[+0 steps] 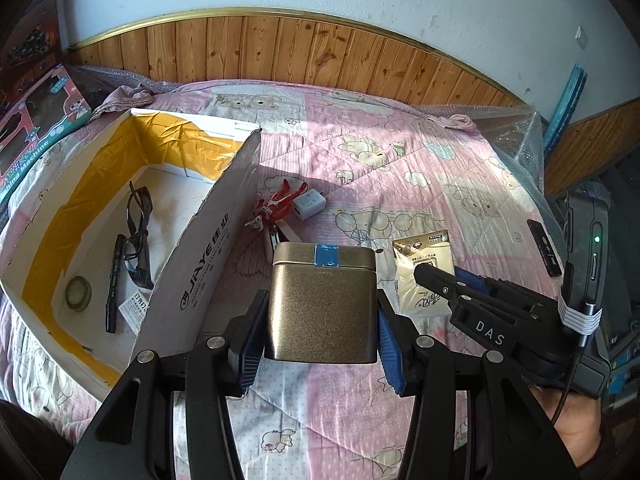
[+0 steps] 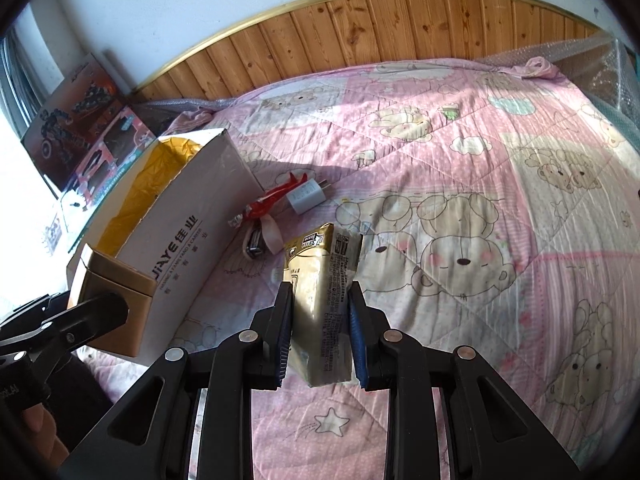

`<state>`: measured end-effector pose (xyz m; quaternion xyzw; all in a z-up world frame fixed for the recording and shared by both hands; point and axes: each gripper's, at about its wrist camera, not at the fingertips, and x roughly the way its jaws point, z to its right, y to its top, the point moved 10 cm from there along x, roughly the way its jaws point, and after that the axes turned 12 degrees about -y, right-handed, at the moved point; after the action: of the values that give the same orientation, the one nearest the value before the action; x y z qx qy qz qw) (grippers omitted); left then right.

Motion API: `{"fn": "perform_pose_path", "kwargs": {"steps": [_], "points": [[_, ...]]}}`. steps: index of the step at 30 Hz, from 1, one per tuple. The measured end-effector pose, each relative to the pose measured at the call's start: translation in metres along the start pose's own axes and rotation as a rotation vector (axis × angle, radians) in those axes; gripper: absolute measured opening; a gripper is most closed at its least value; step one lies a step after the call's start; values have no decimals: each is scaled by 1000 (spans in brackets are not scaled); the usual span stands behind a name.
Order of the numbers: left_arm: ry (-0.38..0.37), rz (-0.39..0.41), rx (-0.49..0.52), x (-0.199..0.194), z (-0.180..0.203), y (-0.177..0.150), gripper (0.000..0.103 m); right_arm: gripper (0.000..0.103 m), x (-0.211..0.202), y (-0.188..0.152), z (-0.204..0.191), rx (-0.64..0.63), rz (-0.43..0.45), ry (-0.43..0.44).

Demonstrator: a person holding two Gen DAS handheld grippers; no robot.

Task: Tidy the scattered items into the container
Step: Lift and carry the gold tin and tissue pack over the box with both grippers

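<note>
My left gripper (image 1: pixel 320 344) is shut on a gold metal tin (image 1: pixel 323 304) with a blue tape strip on its lid, held just right of the cardboard box (image 1: pixel 200 280). The open box holds glasses (image 1: pixel 138 220), a black pen (image 1: pixel 113 284) and a tape roll (image 1: pixel 79 293). My right gripper (image 2: pixel 320 336) is shut on a gold and white tissue pack (image 2: pixel 322 300), lifted above the quilt. In the left wrist view the right gripper (image 1: pixel 436 280) shows with the pack (image 1: pixel 420 276). On the quilt by the box lie a white charger (image 2: pixel 306 197), a red wrapper (image 2: pixel 272 200) and a small clipper (image 2: pixel 256 246).
A pink cartoon quilt (image 2: pixel 480 200) covers the bed, with a wooden headboard (image 2: pixel 360 32) behind. Toy boxes (image 2: pixel 80 128) stand beyond the cardboard box at left. Bubble wrap (image 1: pixel 516 128) edges the bed's far right corner. A small black device (image 1: pixel 544 246) lies near the right edge.
</note>
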<state>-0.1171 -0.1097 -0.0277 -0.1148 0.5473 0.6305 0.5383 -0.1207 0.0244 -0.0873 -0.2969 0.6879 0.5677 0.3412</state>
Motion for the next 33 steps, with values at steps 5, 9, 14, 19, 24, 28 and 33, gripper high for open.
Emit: {"fn": "perform_pose_path", "kwargs": {"steps": [5, 9, 14, 19, 24, 28, 33], "points": [[-15, 12, -14, -16, -2, -10, 51, 27, -23, -5, -15, -17, 37, -2], [-29, 25, -17, -29, -3, -17, 51, 27, -40, -13, -26, -18, 50, 11], [-39, 38, -29, -42, -8, -21, 51, 27, -57, -21, -41, -28, 62, 35], [-50, 61, -34, -57, -12, -23, 51, 27, -70, -24, -54, -40, 76, 47], [-52, 92, -49, -73, -21, -19, 51, 27, -78, -28, -68, -48, 75, 66], [-50, 113, -64, -84, -31, -16, 51, 27, -85, -28, -80, -60, 79, 82], [-48, 134, -82, -95, -44, -13, 51, 27, -93, -25, -98, -87, 89, 99]]}}
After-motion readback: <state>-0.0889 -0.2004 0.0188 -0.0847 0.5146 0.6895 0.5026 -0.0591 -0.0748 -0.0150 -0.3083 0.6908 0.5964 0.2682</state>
